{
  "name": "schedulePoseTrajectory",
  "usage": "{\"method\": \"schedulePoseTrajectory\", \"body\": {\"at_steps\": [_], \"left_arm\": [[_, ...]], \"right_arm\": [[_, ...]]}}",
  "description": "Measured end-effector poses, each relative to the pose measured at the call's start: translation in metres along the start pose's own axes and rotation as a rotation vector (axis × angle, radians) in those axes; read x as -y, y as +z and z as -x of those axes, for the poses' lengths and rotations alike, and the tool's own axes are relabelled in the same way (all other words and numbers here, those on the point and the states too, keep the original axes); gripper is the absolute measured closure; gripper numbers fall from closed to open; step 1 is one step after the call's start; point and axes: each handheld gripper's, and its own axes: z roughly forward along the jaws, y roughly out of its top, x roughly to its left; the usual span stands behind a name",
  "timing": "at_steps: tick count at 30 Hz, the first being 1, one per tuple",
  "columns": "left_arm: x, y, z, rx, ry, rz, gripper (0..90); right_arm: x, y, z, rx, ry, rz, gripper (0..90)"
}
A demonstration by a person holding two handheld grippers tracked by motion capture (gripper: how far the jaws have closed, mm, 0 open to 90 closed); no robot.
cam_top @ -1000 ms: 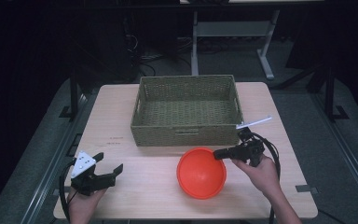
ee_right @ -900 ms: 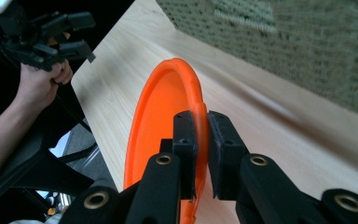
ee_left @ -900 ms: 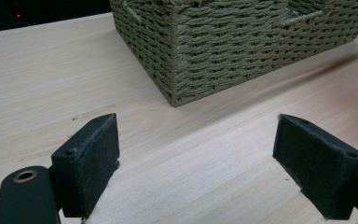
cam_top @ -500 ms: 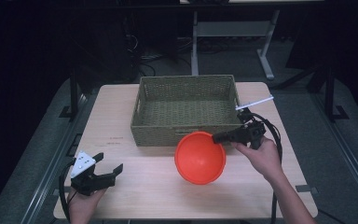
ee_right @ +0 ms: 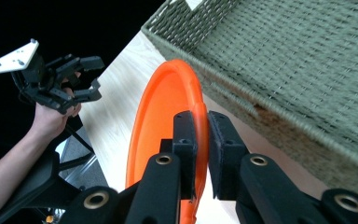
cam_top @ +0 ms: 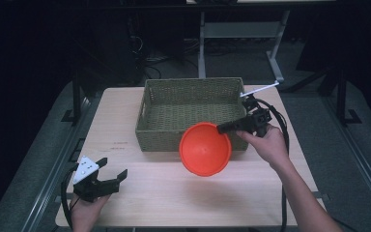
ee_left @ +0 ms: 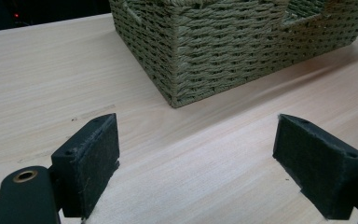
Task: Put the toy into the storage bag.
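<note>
Right hand-held gripper (cam_top: 221, 129) clamped on the rim of the orange bowl (cam_top: 205, 148), jaws pressed close together with only the thin rim between them, as seen clearly in the right gripper view (ee_right: 200, 140). Bowl lifted off the counter (cam_top: 174, 193), tilted on its edge, hanging just in front of the near wall of the woven basket (cam_top: 193, 113), toward the near right corner of the basket. Left hand-held gripper (cam_top: 110, 178) resting near the near left corner of the counter, jaws wide apart and holding nothing; in the left gripper view only bare wood between its pads (ee_left: 95, 163). Probably a placing of the bowl into the basket. To do this step well: lift a little more, so that the lower edge of the bowl passes over the basket wall without knocking it; keep the grip firm, because a thin rim can slip or swing; turn the bowl level before lowering; release only when resting on the basket floor. Compared with one second earlier: bowl then flat on the counter near the right front, now raised, tilted and nearer to the basket; right hand higher and moved toward the far edge; left hand unchanged.
</note>
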Motion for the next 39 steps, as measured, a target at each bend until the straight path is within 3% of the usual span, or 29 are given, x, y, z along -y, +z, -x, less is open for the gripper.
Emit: {"method": "schedulePoseTrajectory", "body": {"at_steps": [30,39], "left_arm": [[-0.001,0.002,0.001,0.004,0.008,-0.007,14.0],[-0.003,0.003,0.005,-0.004,0.04,-0.012,13.9]], "right_arm": [[-0.057,-0.024,0.025,0.013,0.049,0.07,81.9],[-0.069,-0.022,0.039,0.023,0.07,0.091,81.9]]}}
